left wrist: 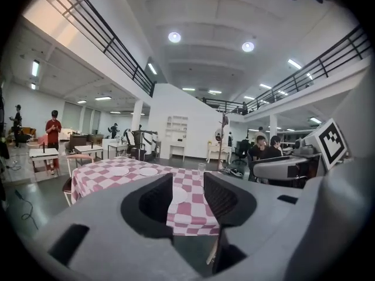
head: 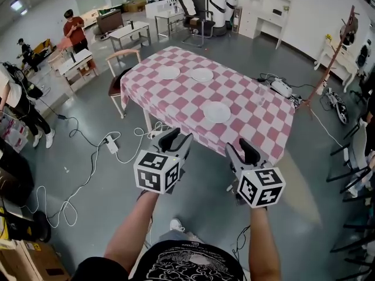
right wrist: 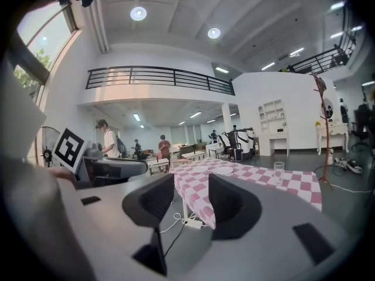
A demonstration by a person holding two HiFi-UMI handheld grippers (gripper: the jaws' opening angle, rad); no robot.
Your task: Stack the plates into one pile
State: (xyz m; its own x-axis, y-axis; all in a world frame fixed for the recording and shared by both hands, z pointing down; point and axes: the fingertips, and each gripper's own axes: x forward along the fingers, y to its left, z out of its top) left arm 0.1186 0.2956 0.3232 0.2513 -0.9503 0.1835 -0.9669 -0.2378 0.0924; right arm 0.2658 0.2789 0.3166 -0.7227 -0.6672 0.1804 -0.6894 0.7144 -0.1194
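Plates, three of them, lie flat on the table [head: 176,101] under its pink-and-white check cloth: the near plate [head: 217,112] sits alone towards the person's edge; the two far plates [head: 169,72] [head: 202,74] lie side by side, just apart, at the far end; nothing is stacked yet.

Both grippers hang short of the table, well apart from any plate; the left gripper [head: 177,138] has its jaws partly apart with nothing between the pads; the right gripper [head: 241,147] stands the same, about half spread and empty.

The near plate lies ahead of both, between their two lines and a little towards the right one, so I judge the right hand slightly nearer; being round, it has no long axis to line up with, only a low rim to take from the side.

The left gripper view frames that plate straight through its jaw gap, which the head view cannot confirm; the right gripper view looks past the table's corner at a power strip [right wrist: 188,221] on the floor, and shows a drinking glass [right wrist: 278,171] standing near the table's right edge, something to avoid on the way in.
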